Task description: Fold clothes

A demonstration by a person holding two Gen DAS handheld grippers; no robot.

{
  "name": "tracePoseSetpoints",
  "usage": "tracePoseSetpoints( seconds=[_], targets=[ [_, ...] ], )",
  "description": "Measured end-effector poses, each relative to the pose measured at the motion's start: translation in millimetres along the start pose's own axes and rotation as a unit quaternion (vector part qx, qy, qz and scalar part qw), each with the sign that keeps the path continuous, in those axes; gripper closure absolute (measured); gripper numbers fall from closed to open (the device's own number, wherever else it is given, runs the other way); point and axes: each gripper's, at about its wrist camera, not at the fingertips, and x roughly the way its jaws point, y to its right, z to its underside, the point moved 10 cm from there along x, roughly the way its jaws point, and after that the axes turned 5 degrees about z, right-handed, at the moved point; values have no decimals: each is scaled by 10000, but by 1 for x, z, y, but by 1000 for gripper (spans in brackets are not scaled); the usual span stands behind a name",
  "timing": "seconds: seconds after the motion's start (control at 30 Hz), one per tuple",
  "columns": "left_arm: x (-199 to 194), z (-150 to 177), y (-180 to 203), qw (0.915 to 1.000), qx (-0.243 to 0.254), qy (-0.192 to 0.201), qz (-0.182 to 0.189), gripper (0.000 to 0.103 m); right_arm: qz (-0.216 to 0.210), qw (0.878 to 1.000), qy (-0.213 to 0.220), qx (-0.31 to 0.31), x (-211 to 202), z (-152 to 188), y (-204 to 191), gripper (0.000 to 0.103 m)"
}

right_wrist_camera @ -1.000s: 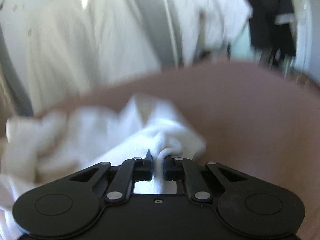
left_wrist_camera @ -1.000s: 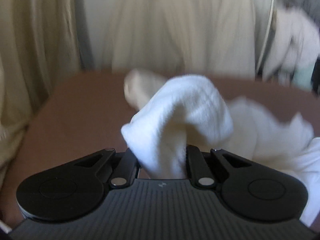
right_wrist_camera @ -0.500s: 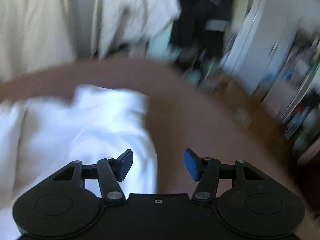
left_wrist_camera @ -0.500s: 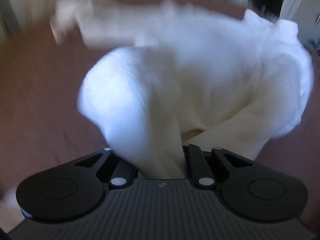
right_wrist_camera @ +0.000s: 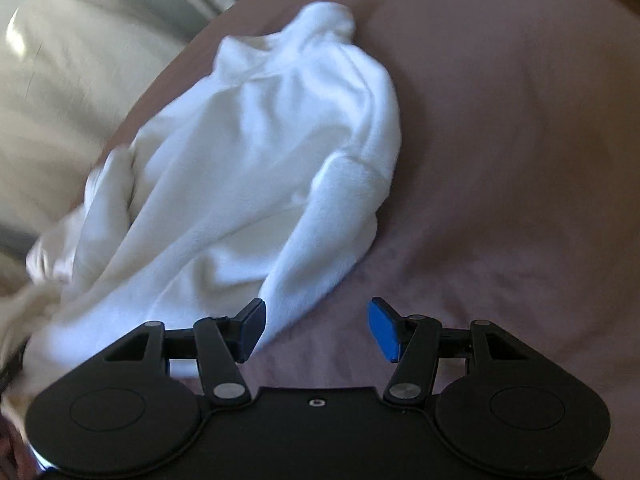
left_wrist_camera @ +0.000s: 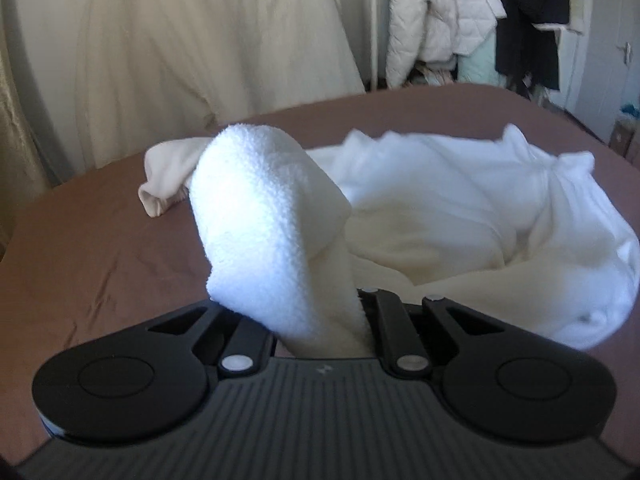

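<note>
A white fleece garment lies crumpled on a brown bed sheet. My left gripper is shut on a thick fold of this garment, which bulges up over the fingers and hides the pads. In the right wrist view the same garment spreads across the sheet, with a sleeve end reaching down toward the left finger. My right gripper is open and empty, just above the sheet beside that sleeve end.
Cream curtains hang behind the bed. A white quilted jacket and dark clothes hang at the back right. A cream sleeve cuff lies at the garment's far left.
My right gripper has let go of the garment, opened, and swung round over it. My left gripper keeps its hold and has swung back to level.
</note>
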Motion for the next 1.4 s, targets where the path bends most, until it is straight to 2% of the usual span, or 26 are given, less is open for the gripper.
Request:
tracePoseSetpoints(
  seconds=[0.13, 0.17, 0.2, 0.3, 0.4, 0.47, 0.57, 0.63, 0.67, 0.7, 0.73, 0.8, 0.83, 0.87, 0.9, 0.97, 1.03, 1.07, 1.17, 1.3, 1.33, 1.4],
  targets=[
    [1, -7, -12, 9995, -266, 114, 113, 94, 0, 9998, 180, -32, 10, -7, -12, 43],
    [0, -9, -13, 9994, -270, 160, 131, 94, 0, 9997, 224, -41, 12, -9, -15, 54],
    [-2, -11, -14, 9994, -226, 217, 119, 94, -1, 9996, 269, -49, 15, -11, -18, 95],
    [-7, -20, -14, 9988, -339, 348, 113, 94, -1, 9992, 404, -73, 22, -16, -28, 97],
    [-22, -33, -12, 9967, -540, 566, 226, 94, 642, 9898, 1018, -767, -12, -32, -29, 99],
    [-42, -42, -4, 9943, -578, 802, 405, 94, 1078, 9761, 1428, -1236, -38, -44, -30, 99],
    [-73, -50, 17, 9906, -507, 1066, 696, 94, 1719, 9446, 2027, -1925, -78, -61, -35, 99],
    [-76, -41, 35, 9936, -230, 889, 658, 94, 2134, 9166, 2412, -2371, -106, -73, -40, 97],
    [-70, -29, 44, 9960, -109, 586, 660, 94, 2336, 9005, 2599, -2589, -121, -79, -42, 93],
    [-59, -15, 49, 9978, -5, 216, 625, 94, 2399, 9086, 2373, -2462, -108, -77, -28, 86],
    [-46, -1, 51, 9986, 98, -86, 514, 93, 2447, 9179, 2110, -2303, -93, -75, -13, 84],
    [-23, 23, 52, 9973, 344, -619, 198, 93, 2786, 9247, 1703, -1956, -75, -68, 18, 84],
    [-12, 29, 47, 9961, 505, -712, -110, 93, 2956, 9265, 1499, -1779, -67, -64, 33, 83],
    [-6, 30, 41, 9956, 517, -728, -269, 93, 2980, 9333, 1271, -1547, -65, -59, 45, 83],
    [-2, 28, 35, 9964, 396, -702, -280, 93, 2780, 9460, 1059, -1288, -65, -53, 50, 81],
    [-1, 21, 28, 9976, 272, -554, -302, 93, 2070, 9721, 698, -850, -66, -35, 42, 71],
    [-3, 11, 28, 9978, 431, -302, -399, 93, 1331, 9897, 333, -407, -68, -18, 32, 48],
    [-4, 7, 32, 9973, 560, -179, -433, 93, 1082, 9937, 122, -267, -65, -3, 26, 44],
    [-6, -2, 39, 9947, 880, 131, -517, 93, 480, 9975, -511, 80, -50, 38, 10, 42],
    [-7, -8, 35, 9948, 859, 271, -467, 93, 359, 9906, -1152, 648, -14, 69, 10, 41],
    [-7, -8, 32, 9960, 750, 225, -430, 93, 167, 9870, -1349, 861, -5, 78, 10, 41],
    [-4, -7, 26, 9978, 541, 128, -369, 93, 199, 9854, -1241, 1144, 9, 78, 19, 41]
  ],
)
